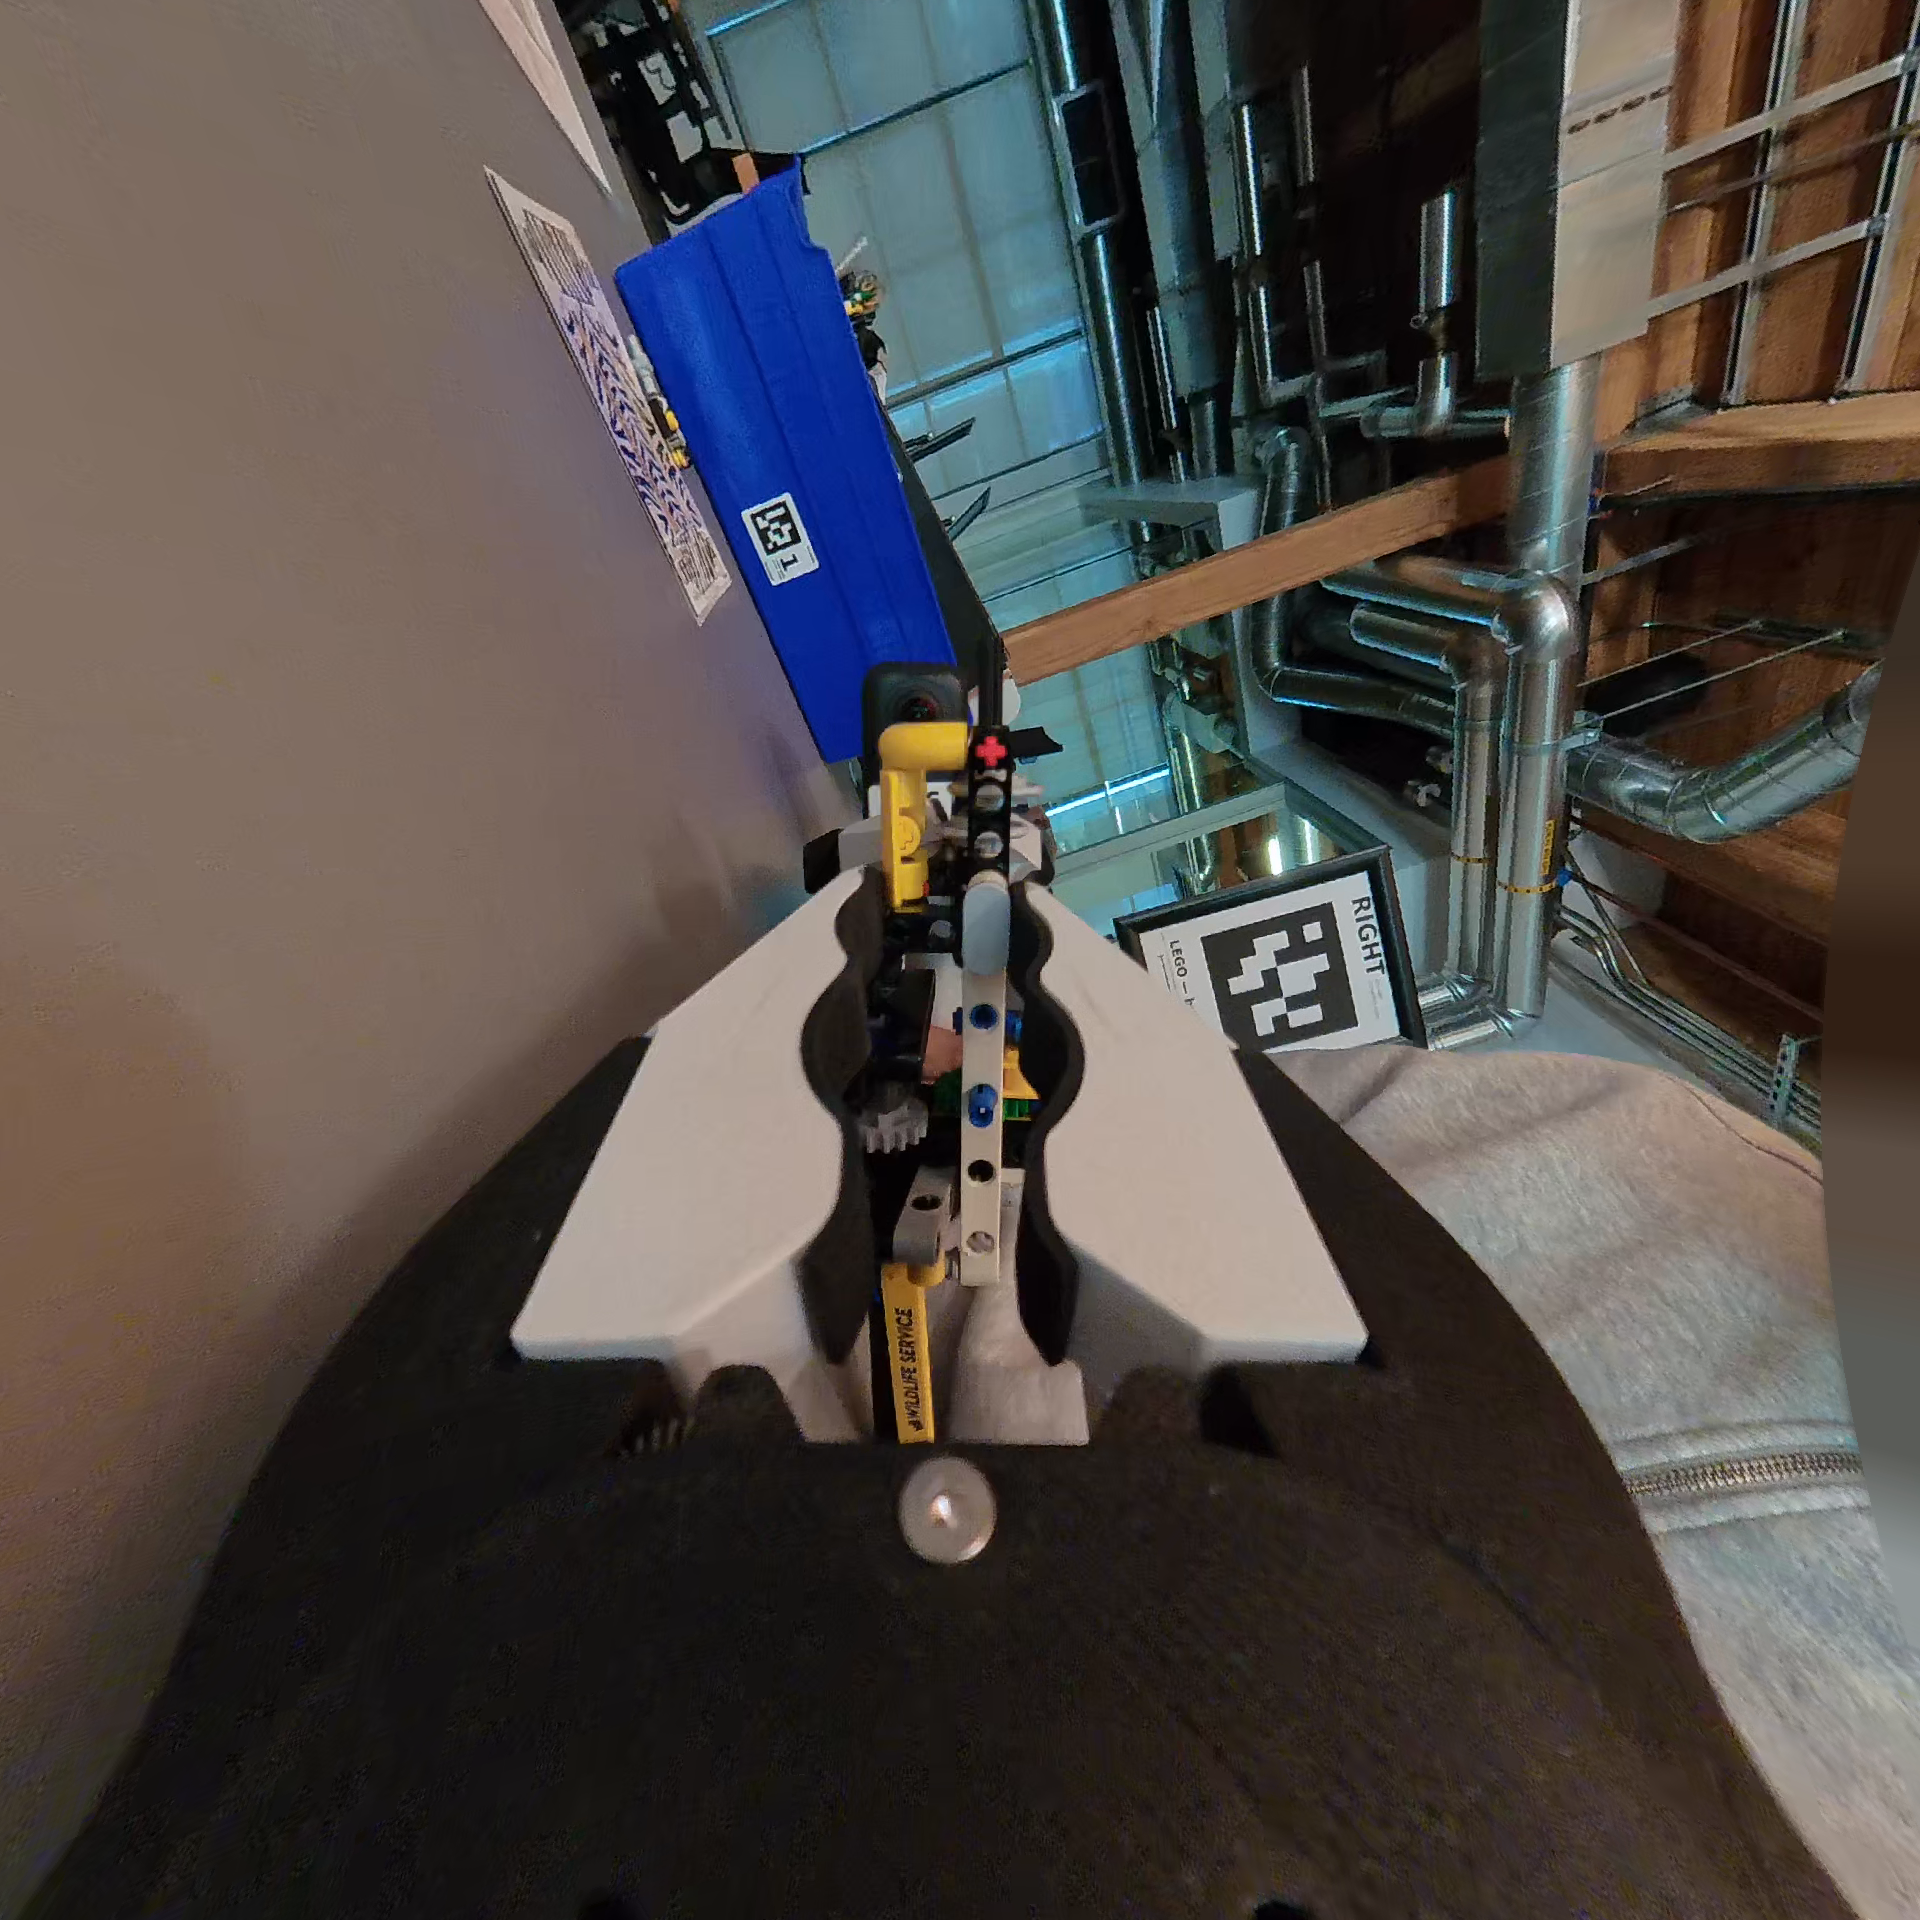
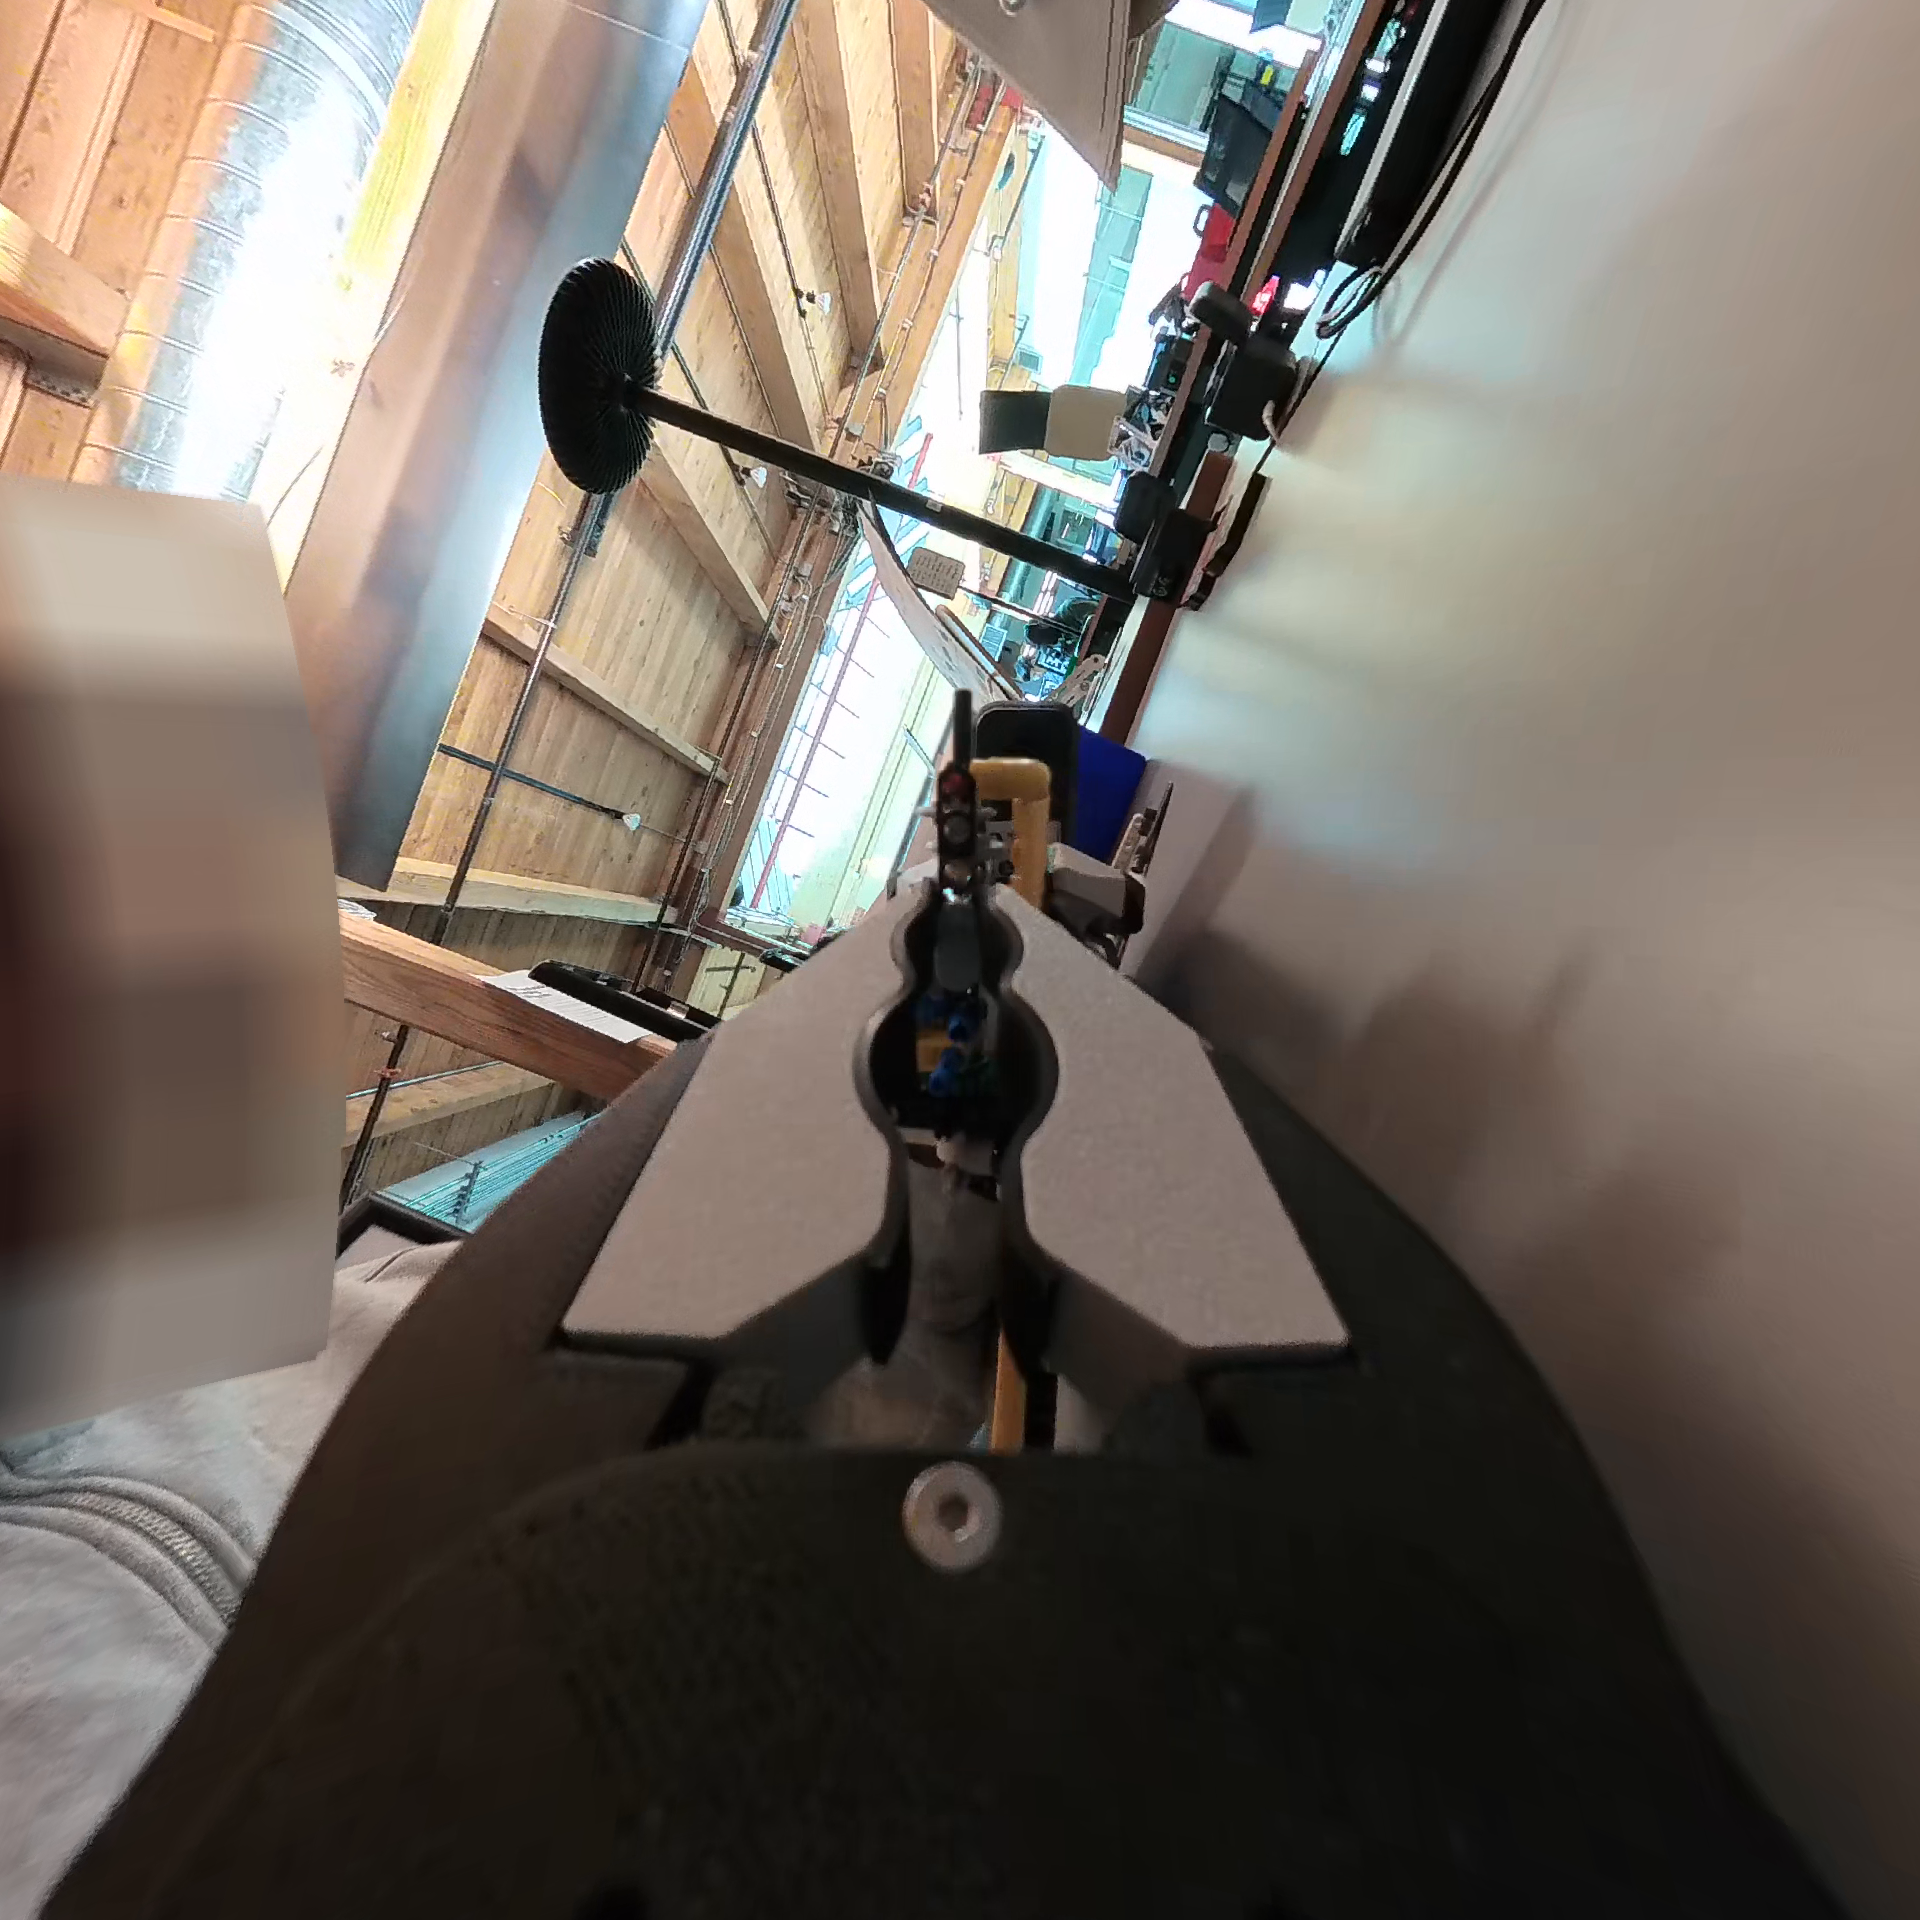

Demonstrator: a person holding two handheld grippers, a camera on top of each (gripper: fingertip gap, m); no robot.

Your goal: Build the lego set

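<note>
A partly built lego model of yellow, grey and black beams with blue pins and a grey gear is held in the air between both grippers. My left gripper is shut on it, with a yellow beam and a pale grey holed beam running down between its fingers. My right gripper is shut on the same model from the opposite side. The model's black beam and yellow elbow piece stick out past the fingertips. Each view shows the other gripper's camera just behind the model.
Both views are rolled sideways. The grey table carries a blue bin, a patterned sheet and a framed marker sign. A person's grey sleeve is close by. A black lamp stands at the table's far edge. Across from one pair of fingers to the other is roughly 5 cm.
</note>
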